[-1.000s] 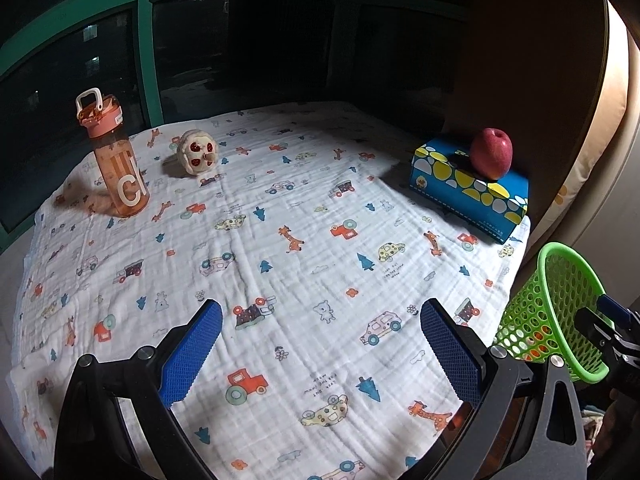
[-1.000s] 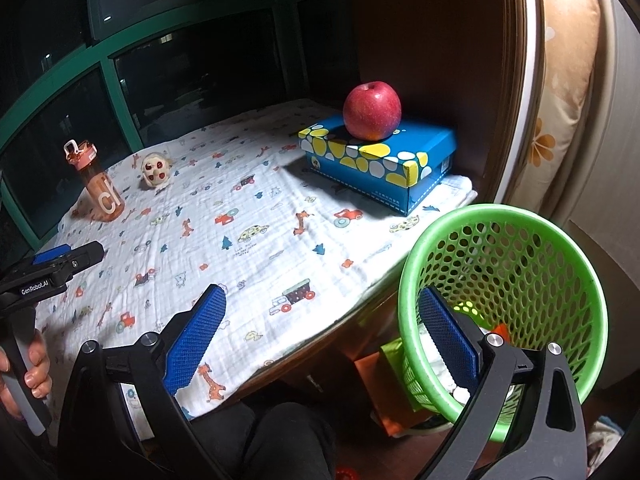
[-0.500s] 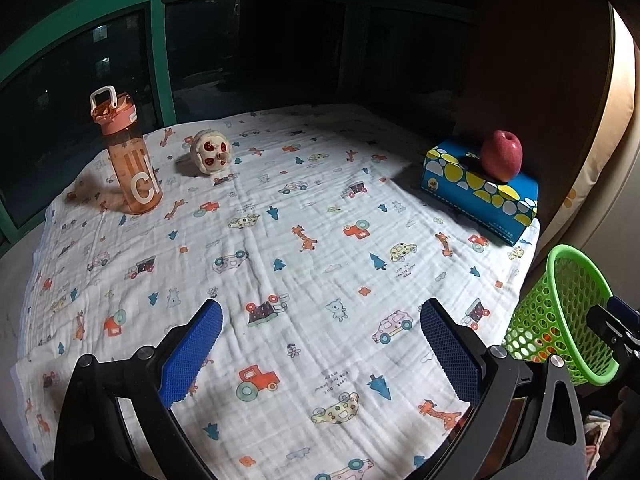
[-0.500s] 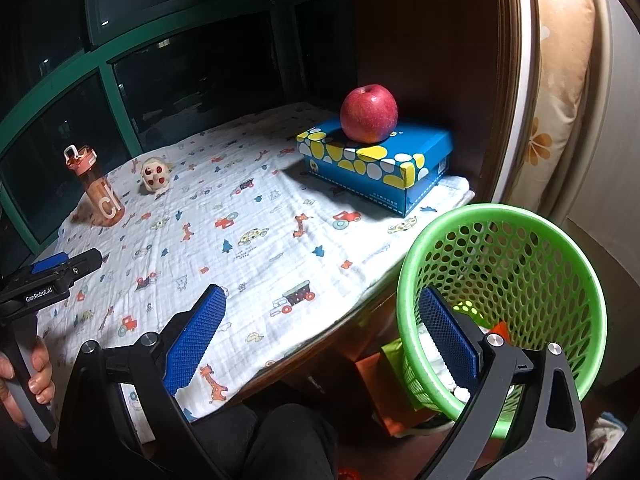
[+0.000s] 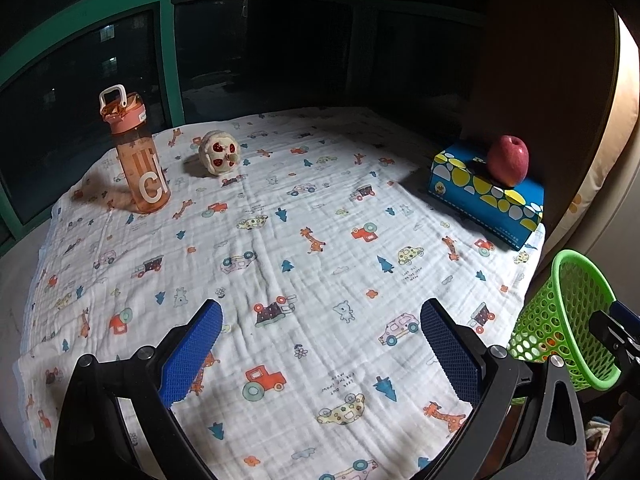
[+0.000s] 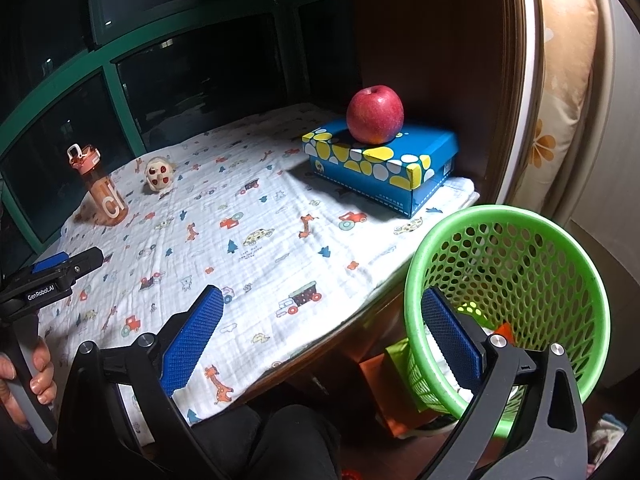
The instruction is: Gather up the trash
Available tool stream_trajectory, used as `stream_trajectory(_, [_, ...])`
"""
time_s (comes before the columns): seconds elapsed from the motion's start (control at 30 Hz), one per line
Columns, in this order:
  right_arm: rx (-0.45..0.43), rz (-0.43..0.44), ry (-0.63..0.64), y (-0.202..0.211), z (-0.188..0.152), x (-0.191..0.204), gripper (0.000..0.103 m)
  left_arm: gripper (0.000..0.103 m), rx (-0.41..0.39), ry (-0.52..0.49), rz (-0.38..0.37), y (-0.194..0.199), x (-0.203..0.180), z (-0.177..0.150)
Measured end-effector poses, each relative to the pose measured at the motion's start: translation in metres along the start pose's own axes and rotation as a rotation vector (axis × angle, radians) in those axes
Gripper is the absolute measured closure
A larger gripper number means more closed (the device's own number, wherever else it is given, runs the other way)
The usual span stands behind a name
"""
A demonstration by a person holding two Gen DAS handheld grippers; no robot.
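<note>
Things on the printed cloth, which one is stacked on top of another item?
The red apple: it sits on the blue tissue box. The orange bottle and the small round toy stand directly on the cloth.

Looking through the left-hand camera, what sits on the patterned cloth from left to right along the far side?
Orange water bottle → small round plush toy → blue tissue box, with a red apple on top.

White muslin cloth (image 5: pixel 312 208) sprinkled with orange cars, giraffes, blue trees. Translucent orange bottle (image 5: pixel 138 160), white lettering. Cream round toy (image 5: pixel 219 153) with red spots. Blue box (image 6: pixel 384 164), yellow and white blobs, red apple (image 6: pixel 375 114) atop. Bright green perforated plastic basket (image 6: pixel 520 264). Blue textured gripper pads (image 5: pixel 450 350).
</note>
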State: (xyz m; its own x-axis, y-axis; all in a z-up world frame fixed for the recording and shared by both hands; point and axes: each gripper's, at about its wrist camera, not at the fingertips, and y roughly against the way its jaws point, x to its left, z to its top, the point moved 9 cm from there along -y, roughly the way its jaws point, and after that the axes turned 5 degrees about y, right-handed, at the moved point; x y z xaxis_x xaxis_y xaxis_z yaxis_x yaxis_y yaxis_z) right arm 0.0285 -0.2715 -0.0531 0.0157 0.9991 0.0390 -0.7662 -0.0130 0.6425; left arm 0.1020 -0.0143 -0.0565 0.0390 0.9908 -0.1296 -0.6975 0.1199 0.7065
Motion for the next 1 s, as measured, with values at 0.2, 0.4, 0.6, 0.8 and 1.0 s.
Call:
stream_trajectory(0.2, [0.002,0.000,0.002,-0.001,-0.001,0.000,0.005,0.007,0.000,0.000,0.005,0.000,0.000,0.000])
stream_trajectory(0.4, [0.005,0.006,0.006,-0.002,-0.002,0.005,0.005,0.007,-0.003,0.000,0.010,0.000,0.001,0.001])
stream_trajectory(0.6, [0.004,0.013,0.011,-0.003,-0.001,0.009,0.005,0.007,-0.022,0.002,0.022,0.002,0.002,0.001])
stream_trajectory(0.8, [0.001,0.022,0.019,-0.004,0.001,0.015,0.005,0.007,-0.016,0.015,0.025,0.003,0.005,0.002])
stream_trajectory(1.0, [0.003,0.029,0.024,-0.006,0.003,0.018,0.005,0.007,-0.011,0.025,0.034,0.002,0.008,0.002])
